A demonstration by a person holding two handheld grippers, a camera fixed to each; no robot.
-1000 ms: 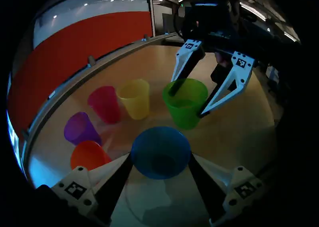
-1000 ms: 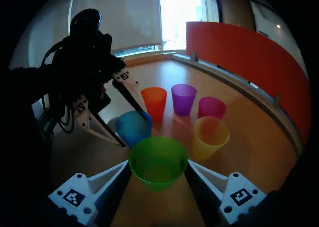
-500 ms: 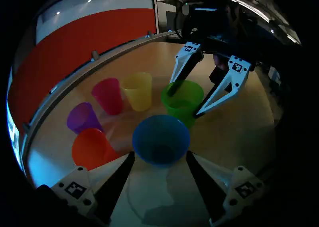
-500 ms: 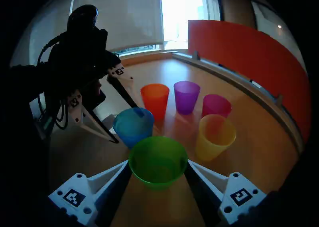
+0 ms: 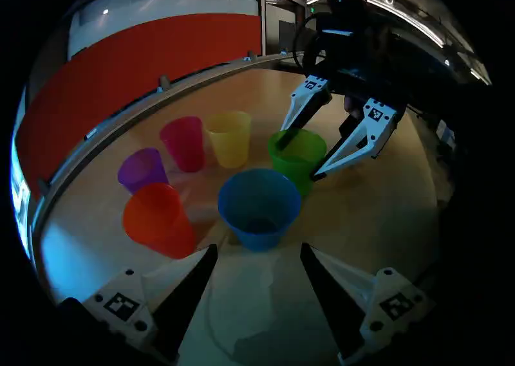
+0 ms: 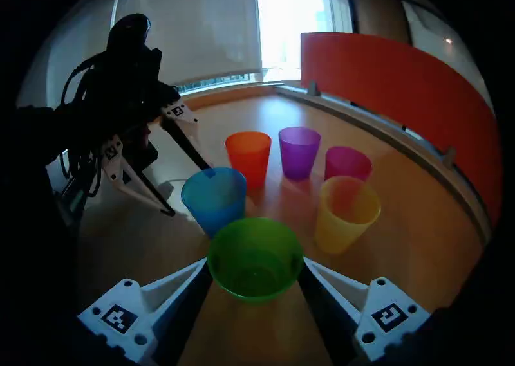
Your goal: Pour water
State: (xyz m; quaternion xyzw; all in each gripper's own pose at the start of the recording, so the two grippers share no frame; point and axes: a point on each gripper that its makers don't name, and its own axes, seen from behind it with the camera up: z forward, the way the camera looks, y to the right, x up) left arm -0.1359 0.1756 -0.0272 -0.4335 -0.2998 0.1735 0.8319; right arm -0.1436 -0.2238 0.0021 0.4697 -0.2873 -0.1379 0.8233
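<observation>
left gripper (image 5: 257, 246) stood apart, blue cup (image 5: 259, 206) free just past its tips | right gripper (image 6: 255, 263) clamped green cup (image 6: 255, 255) by both sides | both were tapered translucent plastic on glossy wood table (image 5: 386, 199) | right gripper view had a bright window (image 6: 290, 25), left gripper view ceiling lights (image 5: 421, 30)
</observation>
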